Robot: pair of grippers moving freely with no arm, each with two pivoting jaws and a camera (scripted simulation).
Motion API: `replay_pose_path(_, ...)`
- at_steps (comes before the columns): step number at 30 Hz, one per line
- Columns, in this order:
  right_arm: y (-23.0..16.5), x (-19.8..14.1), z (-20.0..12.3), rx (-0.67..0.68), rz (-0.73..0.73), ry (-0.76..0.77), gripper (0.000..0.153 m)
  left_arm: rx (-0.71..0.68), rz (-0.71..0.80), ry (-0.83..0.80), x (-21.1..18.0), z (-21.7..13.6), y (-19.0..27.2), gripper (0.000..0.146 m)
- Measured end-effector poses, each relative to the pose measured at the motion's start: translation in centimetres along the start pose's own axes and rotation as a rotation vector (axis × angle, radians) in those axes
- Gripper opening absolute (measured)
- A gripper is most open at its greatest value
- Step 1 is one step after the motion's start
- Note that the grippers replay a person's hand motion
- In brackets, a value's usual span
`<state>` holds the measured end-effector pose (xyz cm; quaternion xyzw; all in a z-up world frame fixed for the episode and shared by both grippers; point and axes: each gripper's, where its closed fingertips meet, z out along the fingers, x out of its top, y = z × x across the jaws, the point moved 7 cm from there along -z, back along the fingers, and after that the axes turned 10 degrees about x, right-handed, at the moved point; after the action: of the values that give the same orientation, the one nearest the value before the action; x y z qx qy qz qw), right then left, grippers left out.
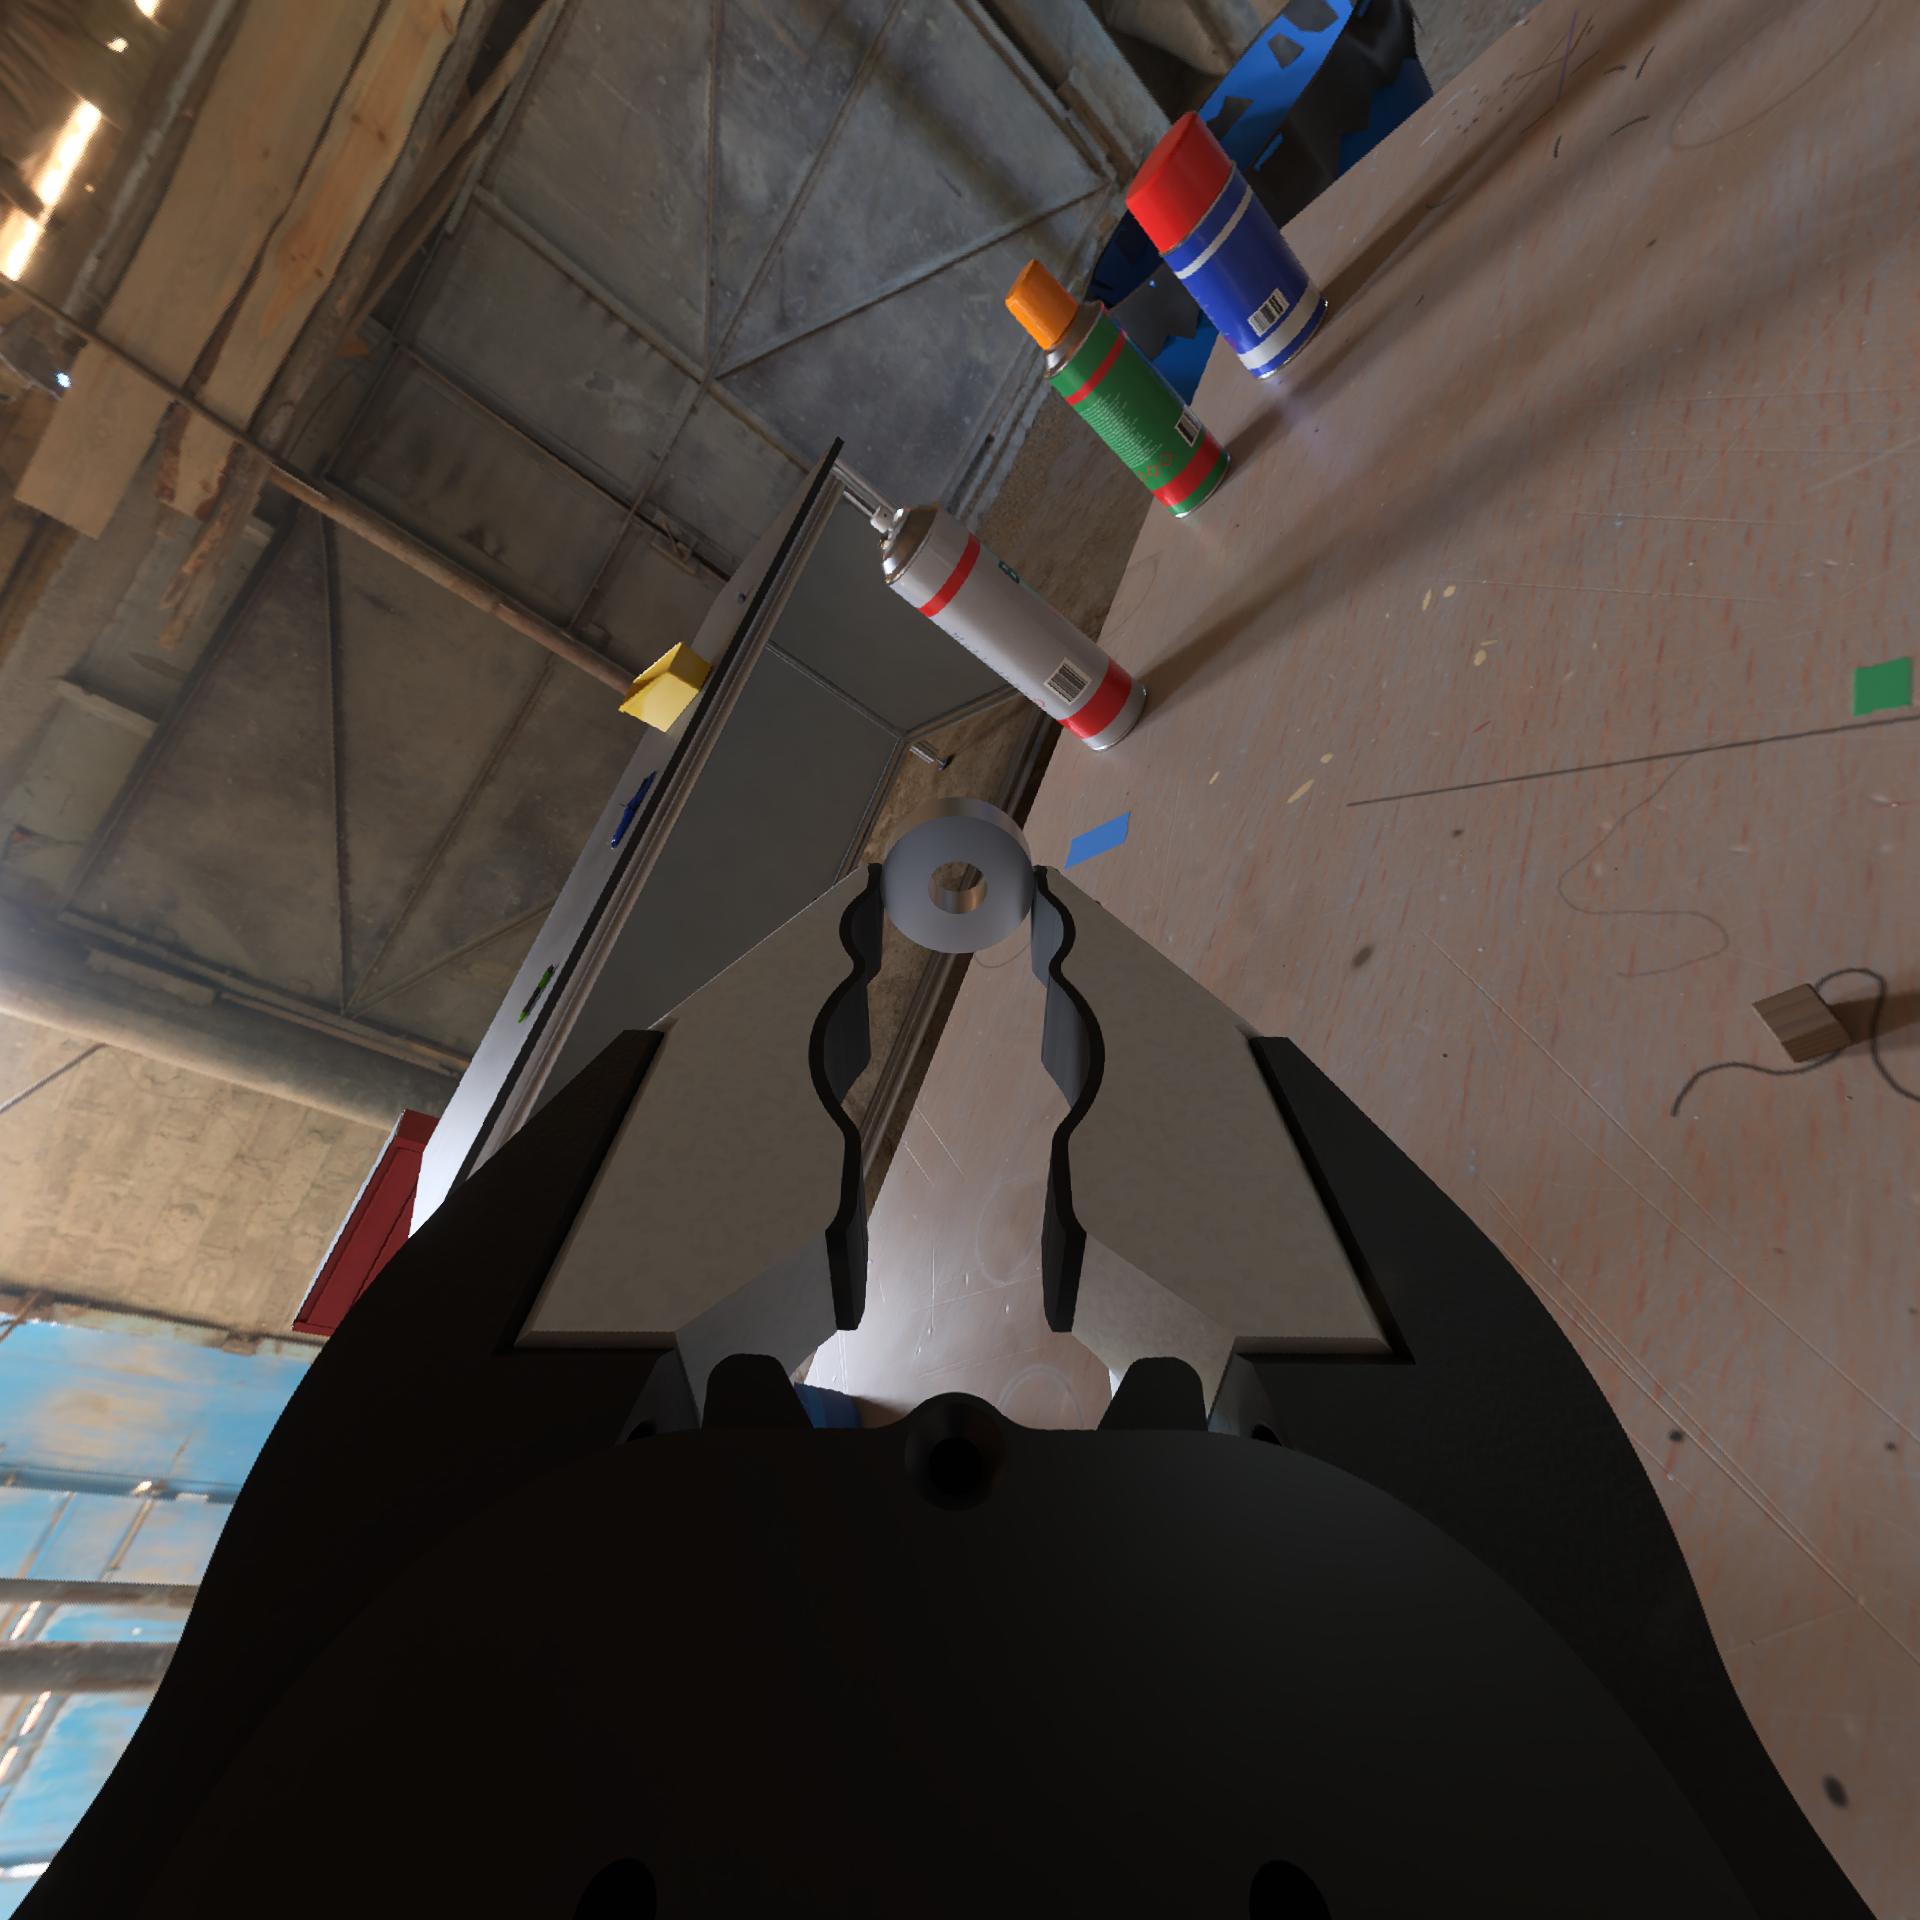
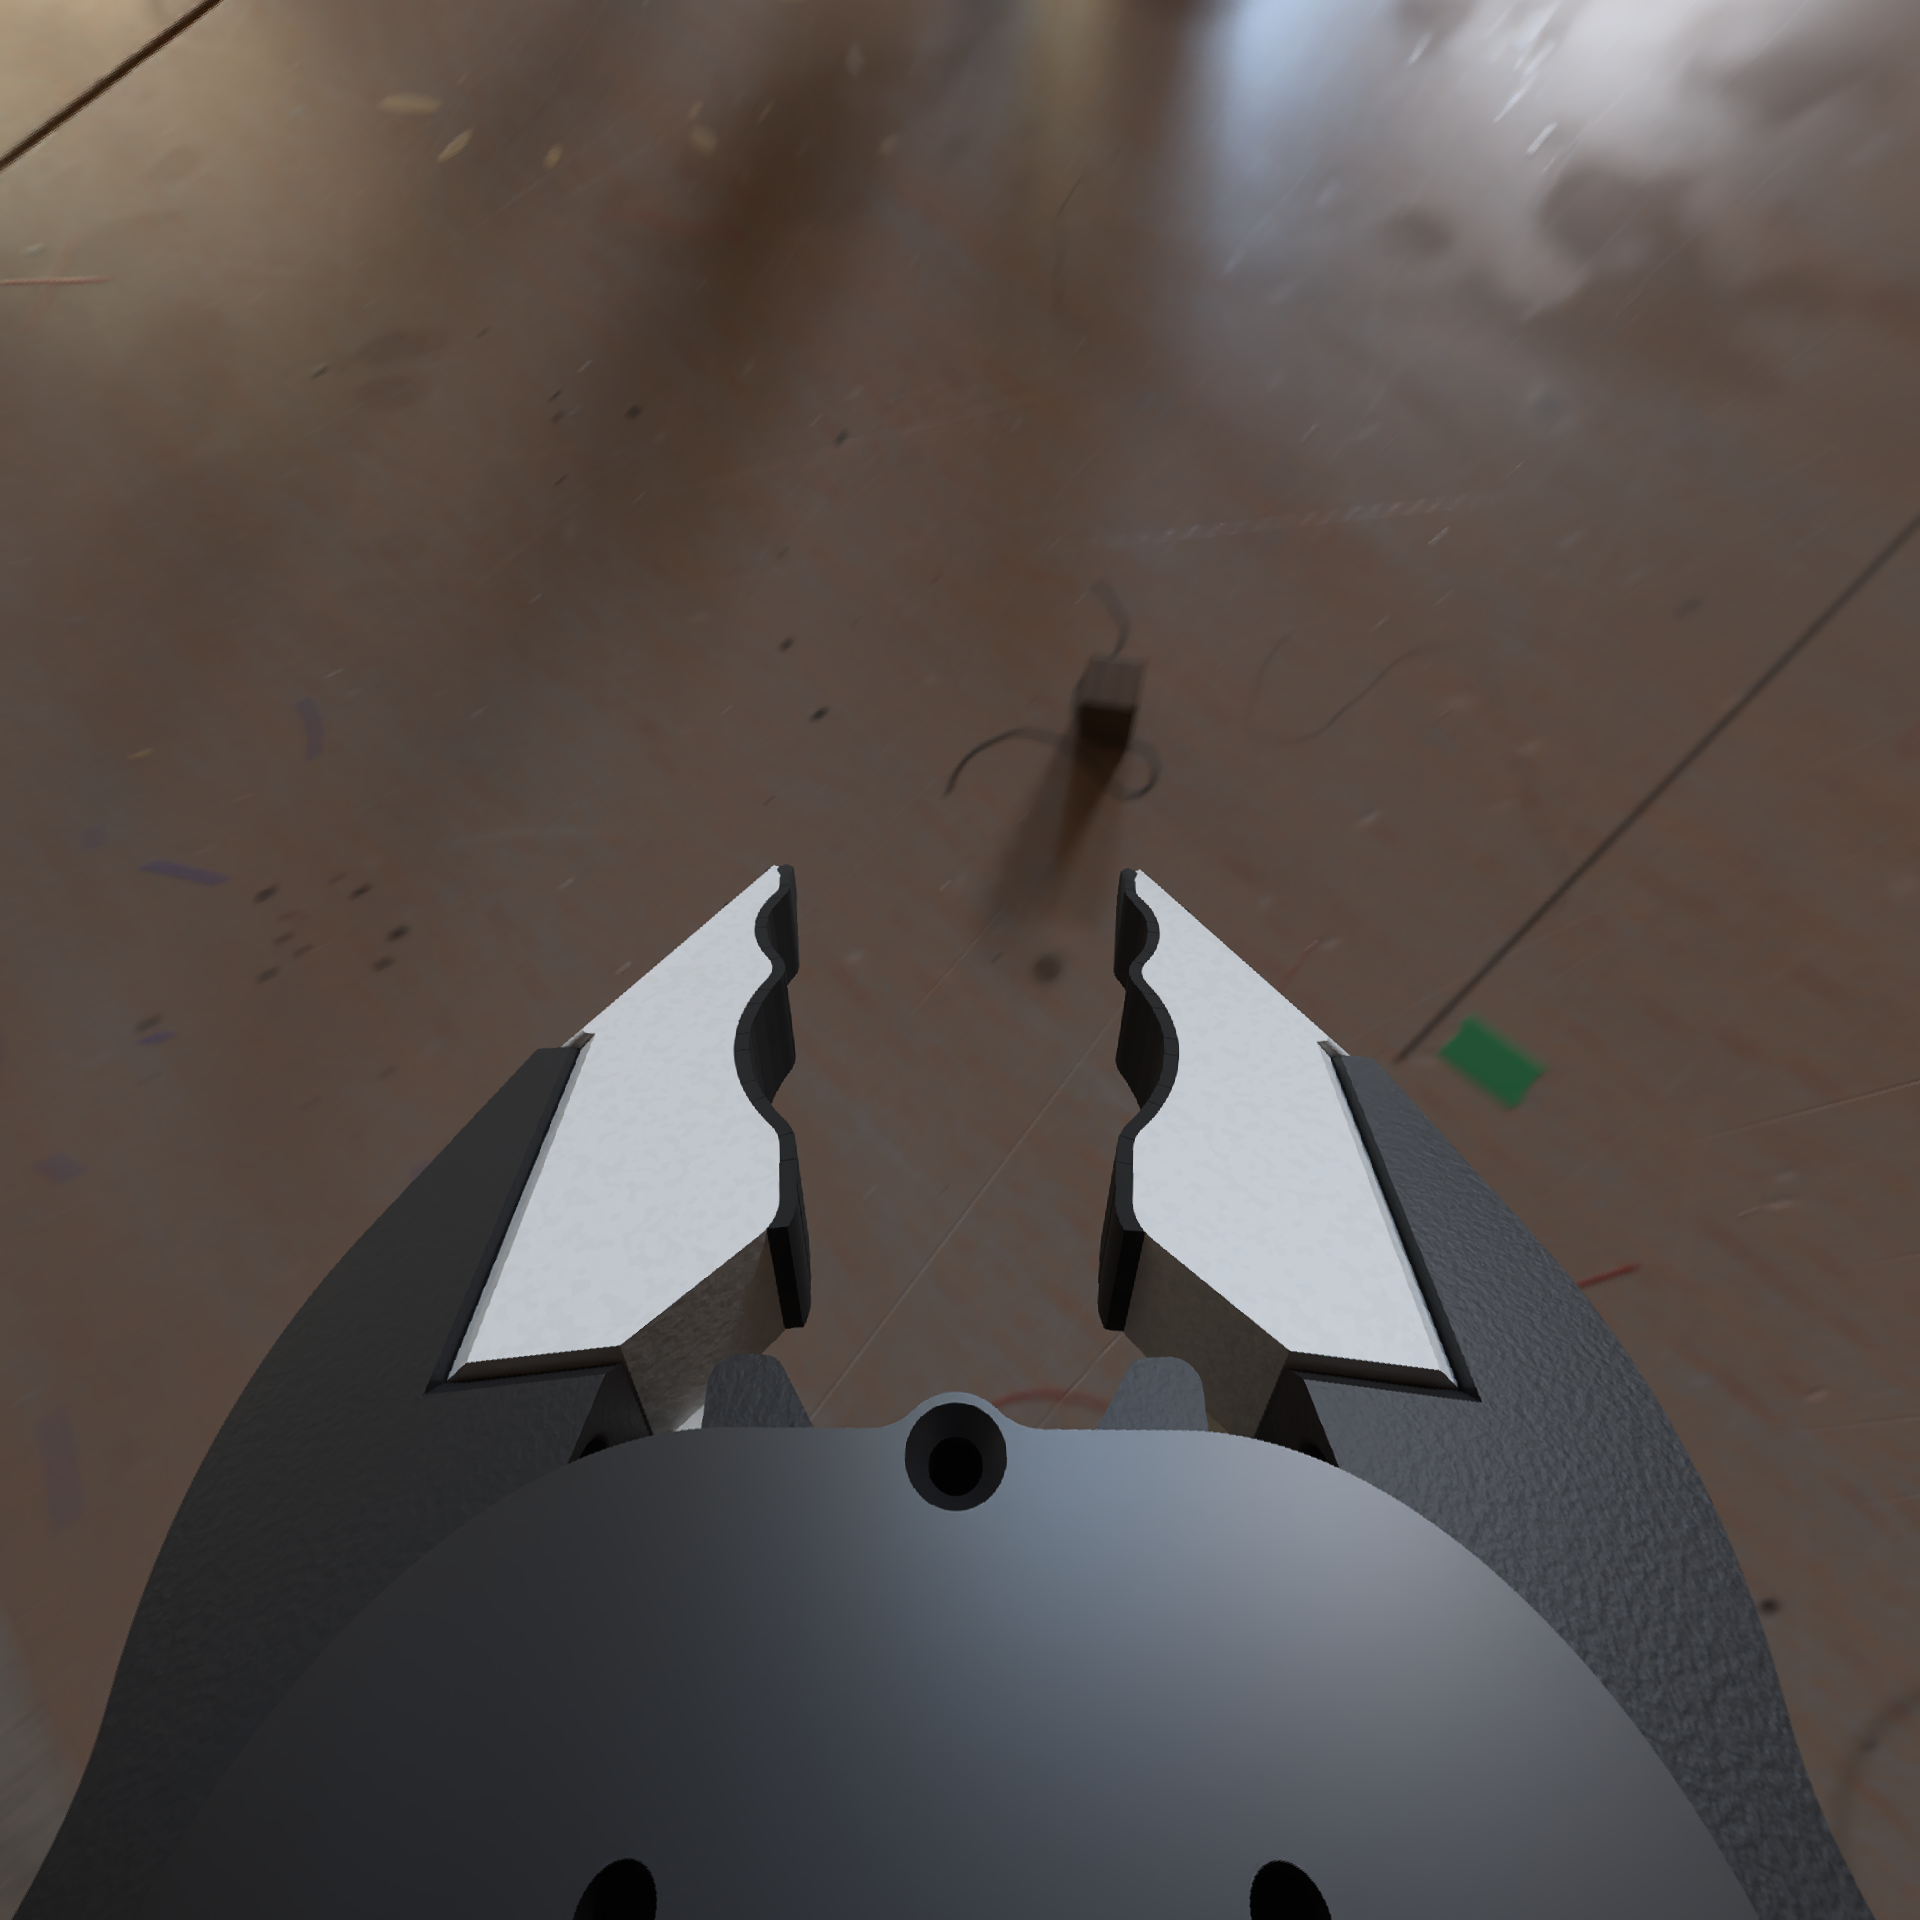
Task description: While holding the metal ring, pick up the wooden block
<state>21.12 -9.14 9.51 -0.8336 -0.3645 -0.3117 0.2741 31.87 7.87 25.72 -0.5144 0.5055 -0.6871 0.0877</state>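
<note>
My left gripper (image 1: 958, 894) is shut on the metal ring (image 1: 958, 883), a thick grey washer held between the fingertips above the table. The wooden block (image 1: 1801, 1022) is a small light-brown cube on the table far to the right in the left wrist view. In the right wrist view the block (image 2: 1110, 698) sits small and slightly blurred ahead of my right gripper (image 2: 956, 914), a little right of its centre line. The right gripper is open and empty, well above the table and apart from the block.
Three spray cans stand along the table's far edge: a white and red one (image 1: 1013, 623), a green one (image 1: 1127, 400) and a blue one (image 1: 1231, 255). A grey panel (image 1: 727, 790) with a yellow block (image 1: 665, 686) leans nearby. A green patch (image 2: 1491, 1060) marks the wooden table (image 2: 416, 623).
</note>
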Motion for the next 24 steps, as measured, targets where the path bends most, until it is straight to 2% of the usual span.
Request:
replay_pose_path(4, -1.2, -1.4, -1.3, 0.190, 0.170, -0.153, 0.060, -0.010, 0.012, 0.003, 0.4, -0.1, 0.3, 0.028)
replay_pose_path(7, -1.5, -3.0, -2.7, 0.296, 0.293, -0.279, 0.053, -0.011, 0.010, 0.013, 0.6, -0.2, 0.3, 0.028)
replay_pose_path(9, -2.0, -4.2, -3.9, 0.323, 0.313, -0.333, 0.046, -0.013, 0.006, 0.016, 0.6, -0.2, 0.3, 0.028)
replay_pose_path(11, -2.9, -4.7, -5.1, 0.306, 0.252, -0.336, 0.040, -0.012, 0.009, 0.013, 0.6, -0.1, 0.3, 0.028)
replay_pose_path(14, -4.2, -3.5, -5.9, 0.190, 0.020, -0.257, 0.041, -0.006, 0.010, 0.013, 0.7, 0.0, 0.4, 0.028)
replay_pose_path(17, -4.0, -0.5, -4.9, -0.088, -0.253, -0.014, 0.041, 0.017, 0.007, 0.017, 0.9, 0.1, 0.3, 0.028)
replay_pose_path(19, -3.1, 1.0, -2.6, -0.188, -0.278, 0.119, 0.040, 0.036, -0.002, 0.021, 1.1, 0.0, 0.2, 0.028)
replay_pose_path(20, -2.5, 1.6, -1.1, -0.215, -0.259, 0.139, 0.040, 0.042, -0.010, 0.022, 1.1, -0.1, 0.1, 0.028)
replay_pose_path(24, 0.4, 2.3, 3.0, -0.347, -0.158, 0.094, 0.036, 0.058, -0.013, 0.022, 1.1, -0.3, -0.2, 0.028)
